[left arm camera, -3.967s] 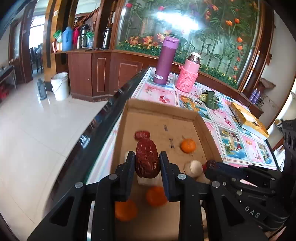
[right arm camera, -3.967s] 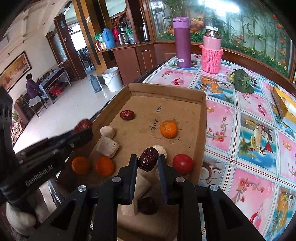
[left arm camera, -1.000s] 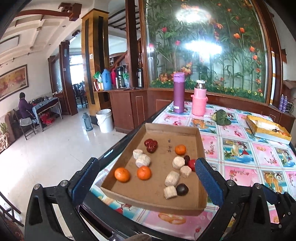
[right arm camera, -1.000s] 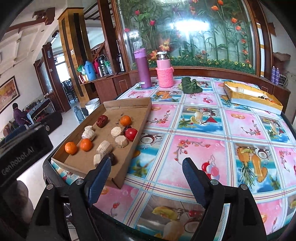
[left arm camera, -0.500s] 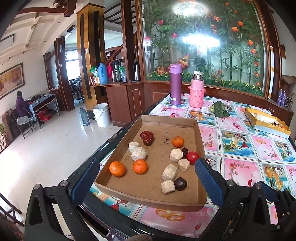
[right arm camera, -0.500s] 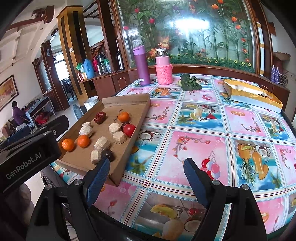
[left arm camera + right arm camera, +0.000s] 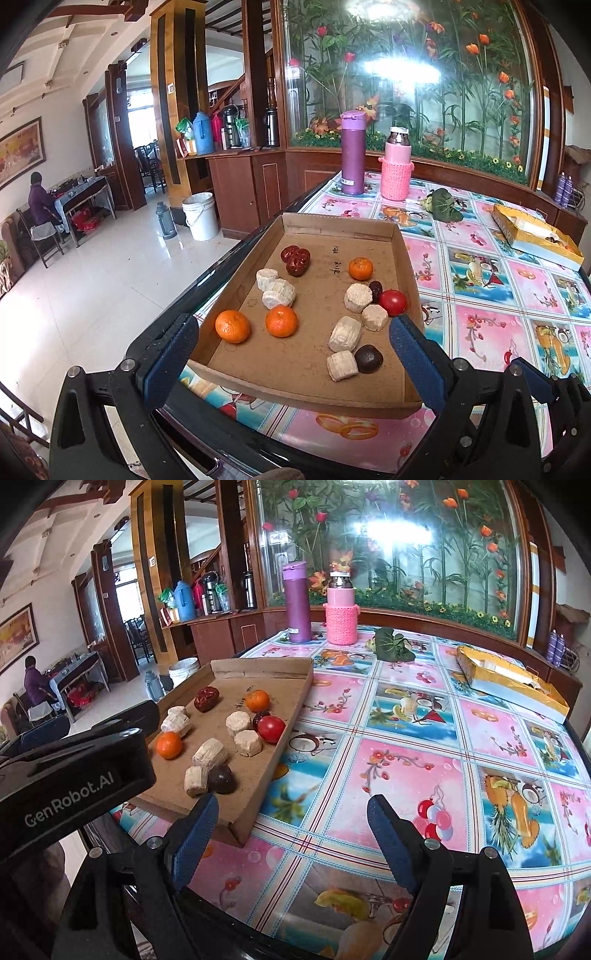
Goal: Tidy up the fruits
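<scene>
Left wrist view: table w/ a bright fruit-print cloth [image 7: 491, 295] fills the right half of frame; white tiled floor at left, wood cabinets and a big glass panel w/ painted flowers along the top. Purple flask [image 7: 352, 153] and pink knit-sleeved bottle [image 7: 397, 166] stand top centre; white bucket [image 7: 201, 216] on the floor mid-left; yellow box [image 7: 535, 236] at the right edge; a seated person [image 7: 38, 201] far left. Cardboard tray [image 7: 340, 229] sits centre frame at the table's edge. In it: red dates [image 7: 295, 258] bunched upper left, tangerines [image 7: 282, 321] lower left plus one upper right, pale chunks [image 7: 275, 288] beside the dates and more at the right, tomato [image 7: 393, 302] against the right wall, a dark fruit [image 7: 368, 358] low right. Left gripper [image 7: 291, 354] is spread wide, holding nothing; its fingers frame the tray's near end from both sides, fruit lies beyond the tips.

Right wrist view: same cloth covers most of frame, tray [image 7: 295, 716] now mid-left, flask and bottle top centre. Left gripper's body blocks the left edge. Right gripper [image 7: 291, 834] also wide apart and holding nothing; its left finger [image 7: 195, 834] overlaps the tray's near corner, the right one is over bare cloth. Fruit sits up and left of the jaws, well apart.
</scene>
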Motion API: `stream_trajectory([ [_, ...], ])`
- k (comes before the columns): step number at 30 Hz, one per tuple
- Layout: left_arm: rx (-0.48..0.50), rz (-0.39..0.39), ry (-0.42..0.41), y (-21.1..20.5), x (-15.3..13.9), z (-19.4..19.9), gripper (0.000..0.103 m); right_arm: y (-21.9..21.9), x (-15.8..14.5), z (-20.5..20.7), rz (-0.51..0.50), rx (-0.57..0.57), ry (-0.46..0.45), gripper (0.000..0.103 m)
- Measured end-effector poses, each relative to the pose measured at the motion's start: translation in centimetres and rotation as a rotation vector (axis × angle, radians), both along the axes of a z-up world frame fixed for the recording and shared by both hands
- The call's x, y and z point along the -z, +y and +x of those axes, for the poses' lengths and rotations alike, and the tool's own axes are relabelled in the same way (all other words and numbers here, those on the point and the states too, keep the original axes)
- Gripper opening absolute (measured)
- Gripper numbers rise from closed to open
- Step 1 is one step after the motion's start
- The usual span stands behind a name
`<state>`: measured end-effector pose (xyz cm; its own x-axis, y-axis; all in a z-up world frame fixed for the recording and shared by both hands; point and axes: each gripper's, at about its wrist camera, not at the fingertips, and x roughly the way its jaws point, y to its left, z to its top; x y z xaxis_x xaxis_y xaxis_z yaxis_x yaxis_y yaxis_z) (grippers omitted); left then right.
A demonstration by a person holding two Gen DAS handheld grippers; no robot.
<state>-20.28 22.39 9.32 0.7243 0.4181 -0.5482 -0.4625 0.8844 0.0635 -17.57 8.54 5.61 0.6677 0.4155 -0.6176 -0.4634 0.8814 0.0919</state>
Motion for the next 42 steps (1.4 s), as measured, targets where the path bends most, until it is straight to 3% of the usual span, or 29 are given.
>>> stream_trajectory([
  [36,0.001,-0.061,0.063,1.2,1.9,1.7,0.103,1.7,1.5,0.5,-0.038,-0.047,0.009,0.088],
  [42,0.014,-0.070,0.061,1.2,1.6,1.9,0.103,2.1,1.0,0.3,-0.051,-0.071,-0.022,0.088],
])
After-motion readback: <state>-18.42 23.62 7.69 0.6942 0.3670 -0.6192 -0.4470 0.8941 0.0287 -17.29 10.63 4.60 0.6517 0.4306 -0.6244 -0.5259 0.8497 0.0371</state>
